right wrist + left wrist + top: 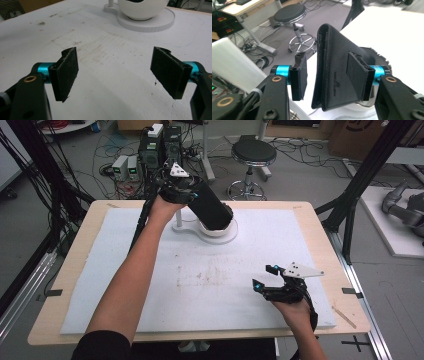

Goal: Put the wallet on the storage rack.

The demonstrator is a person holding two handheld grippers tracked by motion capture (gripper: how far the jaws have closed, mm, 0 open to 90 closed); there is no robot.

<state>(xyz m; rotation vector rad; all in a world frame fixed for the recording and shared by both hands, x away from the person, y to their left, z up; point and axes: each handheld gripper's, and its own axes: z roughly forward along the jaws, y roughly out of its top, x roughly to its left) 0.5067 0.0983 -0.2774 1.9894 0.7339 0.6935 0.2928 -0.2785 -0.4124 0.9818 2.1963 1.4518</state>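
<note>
A black leather-like sleeve (211,208) leans tilted at the far middle of the table, its lower end in a white bowl (218,231) on a round white stand. My left gripper (196,195) is at the sleeve's upper end. In the left gripper view the sleeve (332,50) stands between the jaws of the left gripper (332,76). The right-hand pad (357,75) touches it and the left-hand pad (302,75) stands off with a gap, so the gripper is open. My right gripper (264,277) rests near the front right, open and empty (117,72) over the stained mat.
A white foam mat (200,285) covers most of the wooden table (75,270). The bowl (142,10) and its flat base (150,23) lie ahead of the right gripper. Beyond the far edge are a black stool (253,152), electronics boxes (160,147) and cables. A black frame post (360,180) rises at the right.
</note>
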